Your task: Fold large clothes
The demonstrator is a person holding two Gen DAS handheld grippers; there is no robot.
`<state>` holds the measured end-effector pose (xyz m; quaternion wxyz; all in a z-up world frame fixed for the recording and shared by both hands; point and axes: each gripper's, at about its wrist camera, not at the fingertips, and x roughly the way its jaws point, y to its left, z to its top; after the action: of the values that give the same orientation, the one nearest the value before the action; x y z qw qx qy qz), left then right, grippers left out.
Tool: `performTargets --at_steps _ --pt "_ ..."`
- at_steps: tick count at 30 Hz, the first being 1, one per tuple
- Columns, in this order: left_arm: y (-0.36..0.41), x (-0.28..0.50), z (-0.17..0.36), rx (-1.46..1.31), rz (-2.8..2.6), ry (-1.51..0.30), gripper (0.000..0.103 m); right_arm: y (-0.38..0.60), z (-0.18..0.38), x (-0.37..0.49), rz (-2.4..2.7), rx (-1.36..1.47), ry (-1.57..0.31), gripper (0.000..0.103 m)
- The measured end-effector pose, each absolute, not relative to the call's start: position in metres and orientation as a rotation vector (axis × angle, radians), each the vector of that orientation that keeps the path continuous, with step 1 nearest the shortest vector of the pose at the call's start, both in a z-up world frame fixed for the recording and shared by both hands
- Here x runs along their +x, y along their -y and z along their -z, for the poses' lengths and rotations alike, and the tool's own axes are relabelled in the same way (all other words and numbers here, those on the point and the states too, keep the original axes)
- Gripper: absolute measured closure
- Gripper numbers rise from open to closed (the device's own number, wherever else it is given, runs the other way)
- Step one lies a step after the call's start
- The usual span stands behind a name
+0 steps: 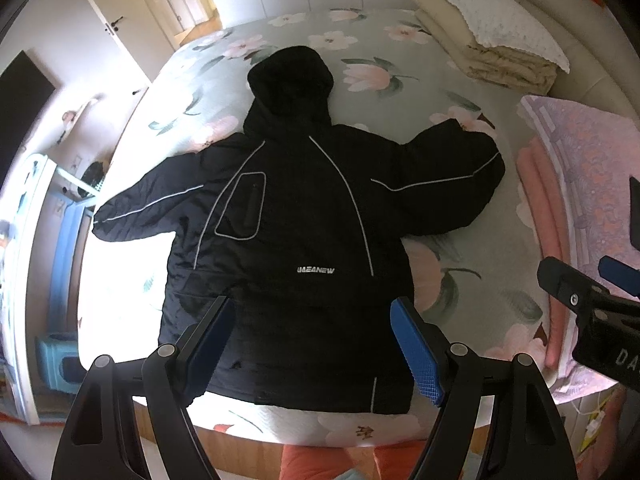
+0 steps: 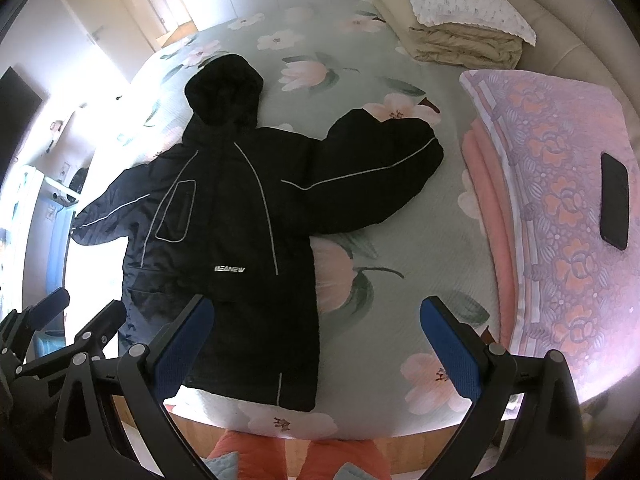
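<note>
A black hooded jacket with grey piping and a white logo lies spread flat on the floral bed, hood far, both sleeves out to the sides, hem near the front edge. It also shows in the right wrist view. My left gripper is open and empty, held above the jacket's hem. My right gripper is open and empty, above the bed just right of the jacket's hem. The left gripper shows at the left edge of the right wrist view; the right gripper at the right edge of the left wrist view.
The bed sheet is pale green with pink flowers. A folded beige quilt with a white pillow sits at the far right. A pink and purple folded blanket lies on the right with a black phone on it.
</note>
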<state>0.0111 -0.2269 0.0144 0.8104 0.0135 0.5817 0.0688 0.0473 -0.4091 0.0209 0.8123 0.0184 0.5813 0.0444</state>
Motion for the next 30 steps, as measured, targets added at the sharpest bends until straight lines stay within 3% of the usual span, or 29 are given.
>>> performTargets --at_steps 10,16,25,30 --pt "0.247 0.048 0.032 -0.003 -0.145 -1.299 0.022 0.486 0.035 0.122 -0.064 0.177 -1.197 0.000" --pt "0.246 0.090 0.070 -0.073 -0.150 -1.225 0.022 0.528 0.076 0.180 -0.051 0.242 -1.136 0.000" --pt "0.243 0.164 0.141 -0.118 -0.160 -1.093 0.022 0.596 0.192 0.281 0.067 0.353 -1.095 0.000" --pt "0.246 0.179 0.188 -0.098 -0.154 -1.112 0.022 0.620 0.256 0.344 0.093 0.385 -1.109 0.002"
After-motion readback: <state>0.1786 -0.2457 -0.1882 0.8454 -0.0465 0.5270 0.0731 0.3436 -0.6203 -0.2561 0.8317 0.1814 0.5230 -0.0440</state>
